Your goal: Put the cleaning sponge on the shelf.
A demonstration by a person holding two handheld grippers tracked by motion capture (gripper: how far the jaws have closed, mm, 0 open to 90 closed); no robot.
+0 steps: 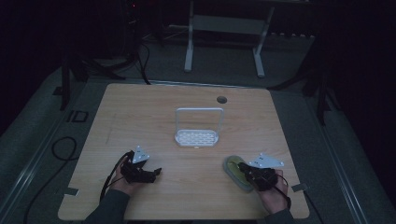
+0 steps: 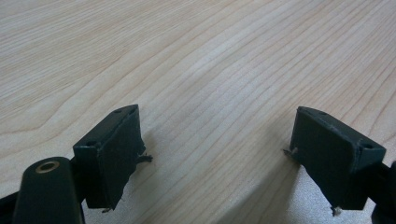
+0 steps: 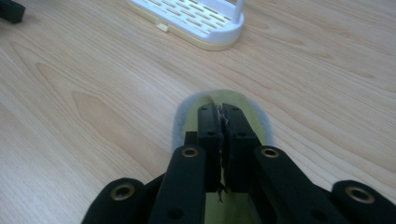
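Note:
A shallow oval dish (image 1: pixel 232 164), yellow-green inside with a grey rim, lies flat on the wooden table at the front right. My right gripper (image 1: pixel 243 169) hovers just over it. In the right gripper view its jaws (image 3: pixel 222 108) are pressed together above the dish (image 3: pixel 259 119), with nothing visible between the pads. My left gripper (image 1: pixel 156 171) rests at the front left. Its jaws (image 2: pixel 217 135) stand wide apart over bare wood, and nothing is between them.
A white slotted rack (image 1: pixel 197 138) with an upright wire handle stands at the table's middle, beyond both grippers; its base (image 3: pixel 196 18) is also in the right gripper view. A round cable hole (image 1: pixel 221 99) sits near the far edge. Beyond the table, the dark floor holds frame legs and cables.

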